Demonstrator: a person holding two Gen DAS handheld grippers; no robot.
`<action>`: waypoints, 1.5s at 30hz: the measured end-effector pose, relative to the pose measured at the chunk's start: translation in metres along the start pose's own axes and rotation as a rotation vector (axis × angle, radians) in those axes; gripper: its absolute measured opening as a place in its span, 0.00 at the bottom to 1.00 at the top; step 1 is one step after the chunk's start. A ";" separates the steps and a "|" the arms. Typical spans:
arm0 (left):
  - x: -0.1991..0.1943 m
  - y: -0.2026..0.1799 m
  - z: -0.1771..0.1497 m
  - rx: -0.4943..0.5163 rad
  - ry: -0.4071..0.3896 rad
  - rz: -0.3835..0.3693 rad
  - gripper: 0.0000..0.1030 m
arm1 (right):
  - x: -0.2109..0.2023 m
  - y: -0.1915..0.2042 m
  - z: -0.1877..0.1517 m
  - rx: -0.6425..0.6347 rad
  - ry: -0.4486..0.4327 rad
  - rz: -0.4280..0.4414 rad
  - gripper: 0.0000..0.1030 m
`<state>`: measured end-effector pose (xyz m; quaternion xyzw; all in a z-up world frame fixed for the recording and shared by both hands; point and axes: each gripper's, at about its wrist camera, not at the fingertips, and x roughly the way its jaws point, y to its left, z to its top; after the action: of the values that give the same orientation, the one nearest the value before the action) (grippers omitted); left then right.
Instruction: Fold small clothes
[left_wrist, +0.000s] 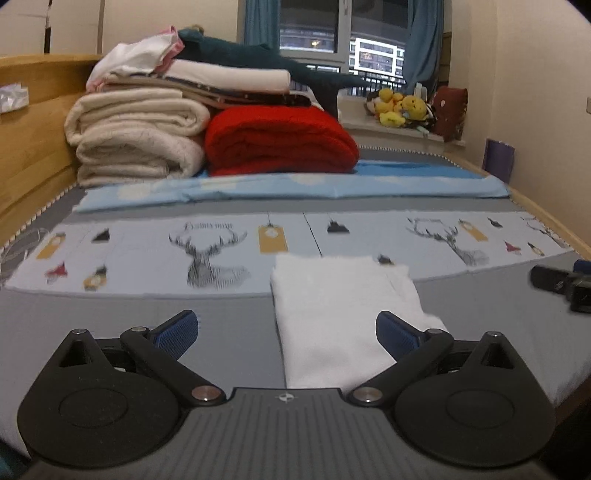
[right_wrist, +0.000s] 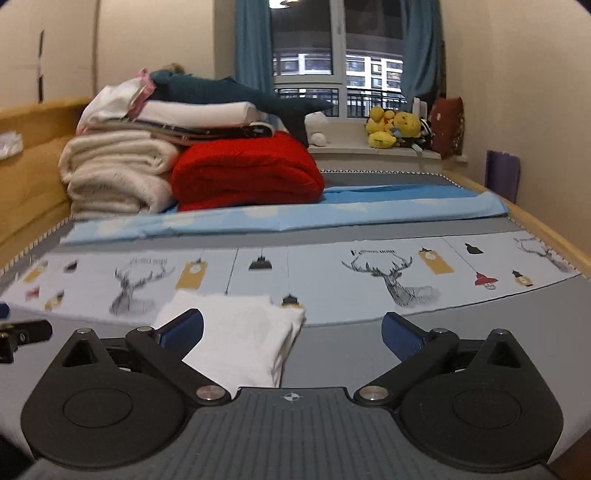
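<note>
white garment (left_wrist: 343, 317): folded flat on bed (left_wrist: 229, 339), just ahead of left gripper (left_wrist: 286, 334), overlapping its right finger; looks finished.
left fingers (left_wrist: 177, 328): spread, empty, prob. let go.
right gripper (right_wrist: 291, 334): fingers spread, nothing pinched; garment by its left finger.

I have the folded cloth (left_wrist: 343, 317) lying flat on the bed (left_wrist: 147, 332), just ahead of both tools. From the left tool (left_wrist: 286, 334) it sits slightly right of centre, under the right-hand finger; from the right tool (right_wrist: 291, 334) it sits left of centre, under the left-hand finger. The other tool shows at each view's outer edge, beside the cloth. Beyond the cloth a printed sheet (left_wrist: 147, 251) crosses the bed, then a folded sheet (left_wrist: 295, 188) behind it. Farther back on the left, a stack of blankets (left_wrist: 136, 136) stands with a folded blanket (left_wrist: 277, 140) to its right and more clothes (left_wrist: 192, 70) on top. Plush toys (left_wrist: 402, 107) sit on the windowsill (left_wrist: 391, 129) behind.
</note>
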<state>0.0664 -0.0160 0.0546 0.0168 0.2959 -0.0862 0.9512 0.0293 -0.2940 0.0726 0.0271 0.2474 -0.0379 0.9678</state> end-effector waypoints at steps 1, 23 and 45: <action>-0.001 -0.003 -0.008 -0.005 0.005 -0.008 1.00 | -0.003 0.003 -0.008 -0.012 0.002 -0.002 0.99; 0.059 -0.010 -0.025 -0.062 0.172 0.002 1.00 | 0.030 0.021 -0.036 0.048 0.149 -0.038 0.99; 0.067 -0.015 -0.027 -0.075 0.209 -0.004 1.00 | 0.038 0.031 -0.039 -0.013 0.187 -0.004 0.99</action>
<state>0.1034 -0.0387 -0.0055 -0.0106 0.3963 -0.0749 0.9150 0.0461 -0.2630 0.0212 0.0238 0.3369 -0.0355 0.9406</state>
